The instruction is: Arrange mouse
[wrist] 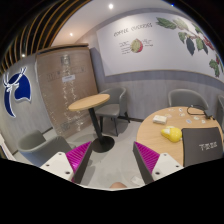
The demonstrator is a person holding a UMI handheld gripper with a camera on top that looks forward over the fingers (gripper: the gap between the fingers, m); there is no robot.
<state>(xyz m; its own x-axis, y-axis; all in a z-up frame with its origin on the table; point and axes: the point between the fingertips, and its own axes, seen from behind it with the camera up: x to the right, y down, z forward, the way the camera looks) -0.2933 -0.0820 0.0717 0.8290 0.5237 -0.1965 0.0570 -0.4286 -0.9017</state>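
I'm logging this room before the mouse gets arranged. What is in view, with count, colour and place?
Yellow object: one, on the round table, ahead and right of the jaws; type unclear.
Dark box: one, black, beside the yellow object.
Round table: one, light wood.
Small pedestal table: one, wood top, beyond the jaws.
Chairs: several, grey, around both tables.
Deer emblem: one, blue, on the wall.
Gripper: one, magenta pads, jaws open, holding nothing.

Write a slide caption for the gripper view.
Open tongs held empty above the floor, facing a round table with a yellow object.
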